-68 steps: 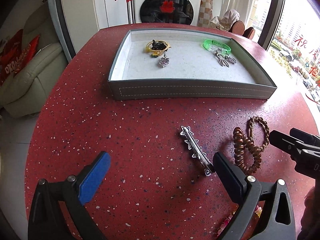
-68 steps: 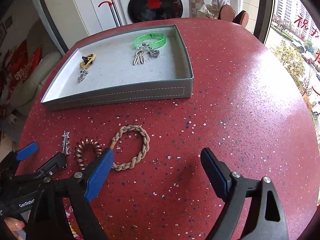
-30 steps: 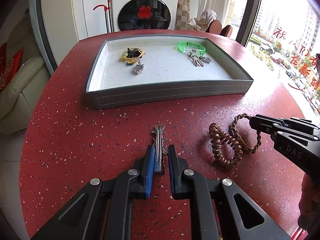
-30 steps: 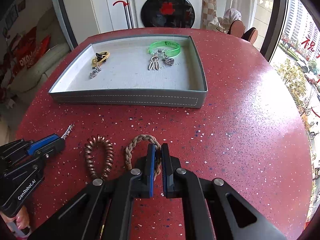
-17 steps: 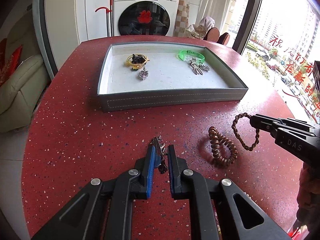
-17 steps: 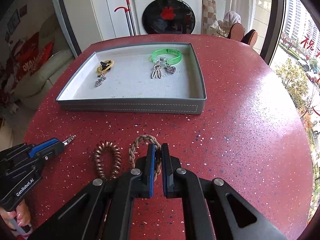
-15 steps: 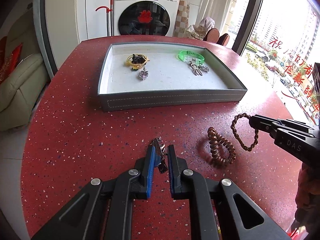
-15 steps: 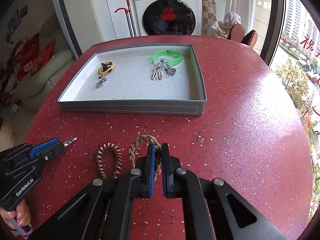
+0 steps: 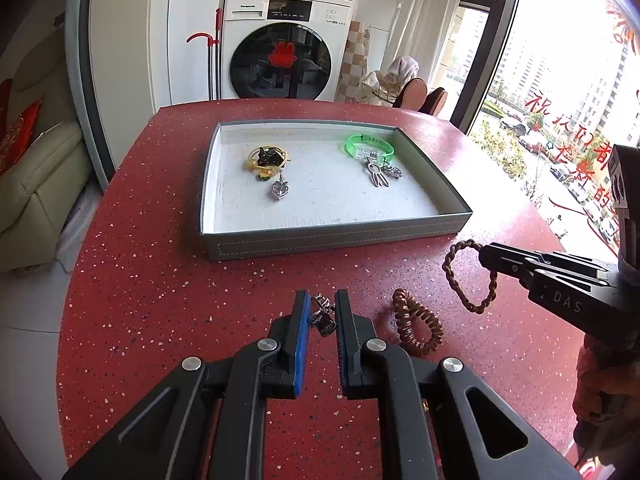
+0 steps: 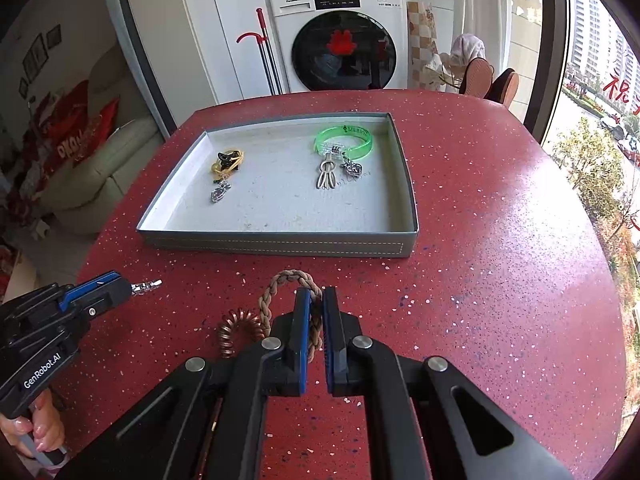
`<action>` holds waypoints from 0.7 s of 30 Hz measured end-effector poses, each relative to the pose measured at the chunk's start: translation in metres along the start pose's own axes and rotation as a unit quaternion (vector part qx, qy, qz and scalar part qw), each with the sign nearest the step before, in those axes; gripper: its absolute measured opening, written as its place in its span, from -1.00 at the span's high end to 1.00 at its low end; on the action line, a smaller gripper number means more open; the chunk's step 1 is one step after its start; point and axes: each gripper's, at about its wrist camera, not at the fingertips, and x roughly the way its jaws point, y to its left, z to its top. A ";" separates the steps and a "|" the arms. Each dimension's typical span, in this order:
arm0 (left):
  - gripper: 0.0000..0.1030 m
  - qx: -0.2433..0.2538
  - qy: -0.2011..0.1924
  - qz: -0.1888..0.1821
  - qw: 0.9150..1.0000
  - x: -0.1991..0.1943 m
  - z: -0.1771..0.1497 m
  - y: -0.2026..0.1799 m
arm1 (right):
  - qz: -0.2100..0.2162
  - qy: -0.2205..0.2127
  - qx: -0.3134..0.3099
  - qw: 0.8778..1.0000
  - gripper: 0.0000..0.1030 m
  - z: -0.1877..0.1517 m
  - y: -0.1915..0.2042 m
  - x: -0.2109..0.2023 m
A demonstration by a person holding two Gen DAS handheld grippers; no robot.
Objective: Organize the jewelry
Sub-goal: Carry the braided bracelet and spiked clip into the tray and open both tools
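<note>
Gripping hair clip [image 9: 322,316] and braided bracelet [image 10: 288,292], both claws over speckled red table [image 10: 500,280], washing machine [image 10: 340,40] behind

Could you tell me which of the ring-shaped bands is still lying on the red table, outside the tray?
The copper spiral hair tie. The braided bracelet hangs from the right claw, and the green bangle lies inside the tray.

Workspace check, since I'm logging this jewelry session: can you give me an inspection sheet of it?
Surface: red speckled table.
Job's things: grey tray holding green bangle, silver charms, yellow-black piece; copper coil tie on the table.
Clutter: nothing seen.
Grippers: left claw shut on silver hair clip; right claw shut on braided bracelet, both lifted.
Cables: nothing seen.
Surroundings: washing machine, sofa, window.
</note>
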 end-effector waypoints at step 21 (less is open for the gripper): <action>0.41 -0.007 -0.031 -0.007 0.999 0.027 0.089 0.014 | 0.014 -0.012 0.009 1.000 0.87 0.081 -0.002 0.032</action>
